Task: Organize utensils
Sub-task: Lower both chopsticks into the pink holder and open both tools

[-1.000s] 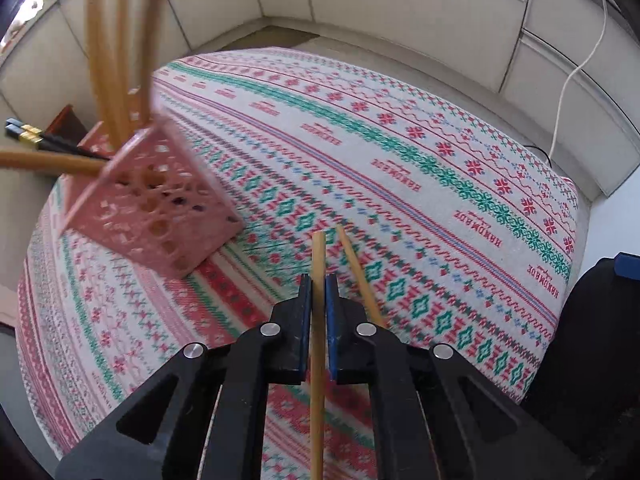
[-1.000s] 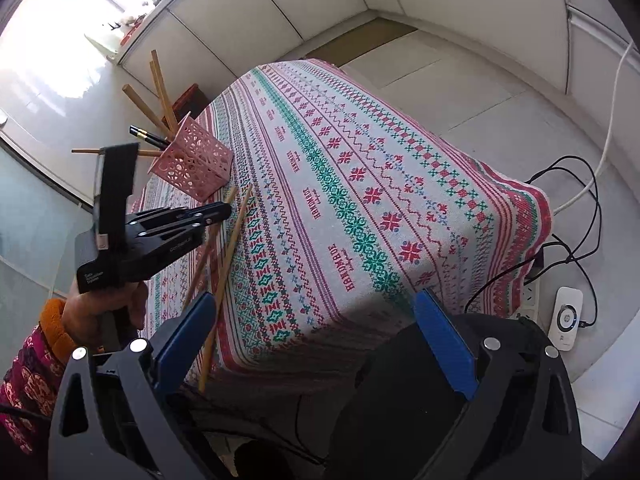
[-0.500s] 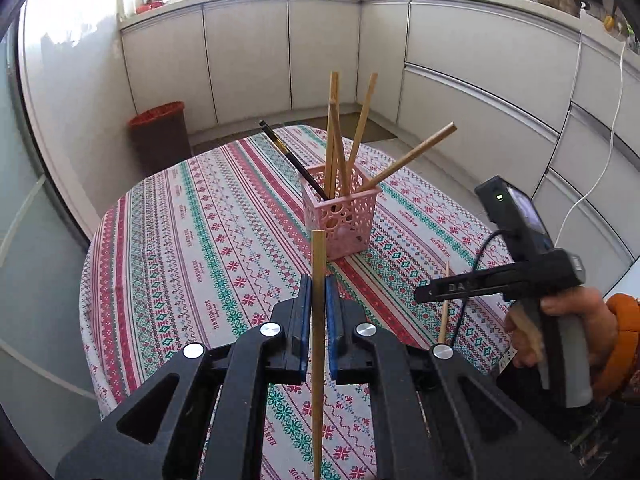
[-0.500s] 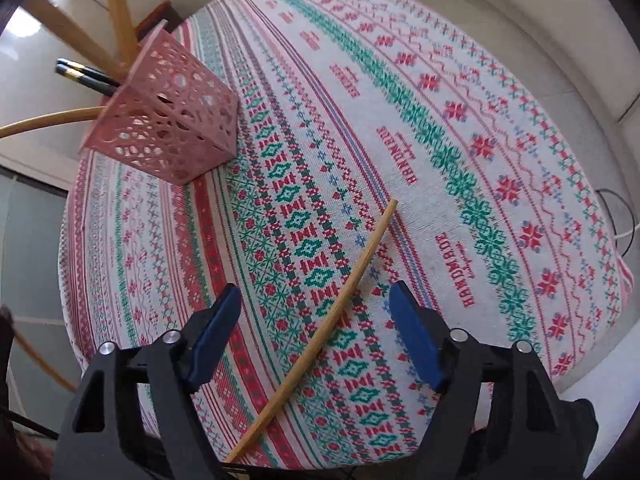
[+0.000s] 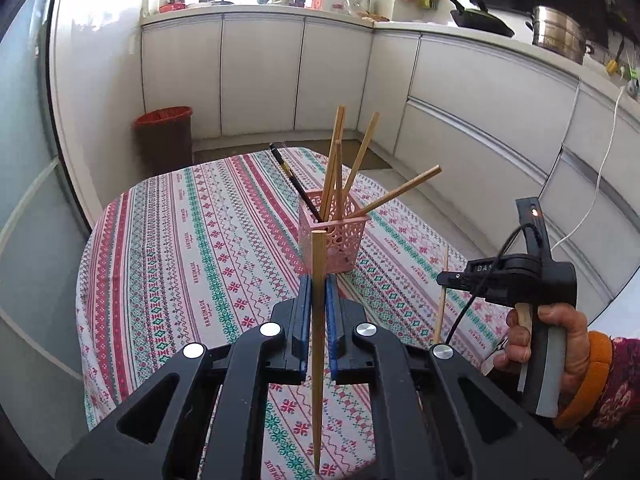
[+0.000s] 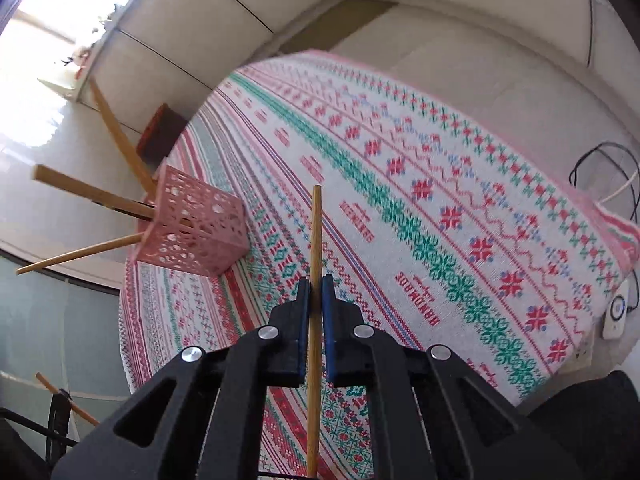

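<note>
While the left gripper points across the table, its blue pads are pinched on a wooden chopstick that runs straight up between them, its square top end standing in front of the pink perforated holder in that view. That holder stands upright on the patterned tablecloth, well out from the near edge, and carries several wooden chopsticks fanned out at different angles plus one black chopstick leaning to the left. To the right in the left wrist view, a hand with an orange cuff grips the handle of the right gripper, from which a thin chopstick hangs down over the cloth.

Seen from the right wrist camera, the right gripper has its jaws pressed onto a second wooden chopstick, the stick lying along the line of the fingers with its far tip over the cloth. The pink holder appears tilted at upper left there, just beside the chopstick's line but apart from it, with wooden sticks poking out towards the floor side.

A red-lined bin stands on the floor beyond the table, near the white cabinets. At the right edge a white power strip and dark cables lie on the floor
</note>
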A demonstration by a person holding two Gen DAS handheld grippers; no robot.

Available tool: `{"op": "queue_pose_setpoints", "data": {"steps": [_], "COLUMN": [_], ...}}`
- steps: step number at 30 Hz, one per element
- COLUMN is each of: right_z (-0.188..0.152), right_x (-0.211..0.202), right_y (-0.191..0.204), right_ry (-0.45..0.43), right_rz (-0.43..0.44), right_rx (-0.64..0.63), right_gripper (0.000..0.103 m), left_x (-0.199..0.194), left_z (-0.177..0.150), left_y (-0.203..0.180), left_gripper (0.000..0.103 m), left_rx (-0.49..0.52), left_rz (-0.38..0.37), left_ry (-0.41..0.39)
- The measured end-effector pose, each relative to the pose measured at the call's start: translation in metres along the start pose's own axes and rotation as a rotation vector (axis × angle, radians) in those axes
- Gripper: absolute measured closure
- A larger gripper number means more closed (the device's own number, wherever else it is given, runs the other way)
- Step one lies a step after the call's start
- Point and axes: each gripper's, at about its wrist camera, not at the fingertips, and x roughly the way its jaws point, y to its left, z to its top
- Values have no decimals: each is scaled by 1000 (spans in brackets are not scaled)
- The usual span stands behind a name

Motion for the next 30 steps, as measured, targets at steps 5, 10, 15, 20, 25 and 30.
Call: {"op": "queue_pose_setpoints", "data": {"steps": [5,10,15,20,25,30], "right_z": [-9,-12,-2,20,45,71], "right_x": [-74,-127,-169,-211,-242,-256], "right_y": [26,46,65,88,117,145], "right_ry": [-166,-268,-334,-386,-445,-520], "right_rz": [32,59,94,145,203,219], "right_rx": [-210,-320,-352,-387,-419,-425], "right_gripper": [97,97,97,97,97,97], "left_x": [-25,-45,-60,-77,-87,-83], "left_z": [12,28,52,80,114,146], "left_y": [-5,-14,-21,-35,-44,-46], "left_gripper": [97,97,97,97,97,97], "left_rx": [-61,-77,-82,-41,-16,-6], "left_rz": [-42,-61,-77,-88,-87,-68], "left_ry": [-96,-162,-203,-263,-333,-413]}}
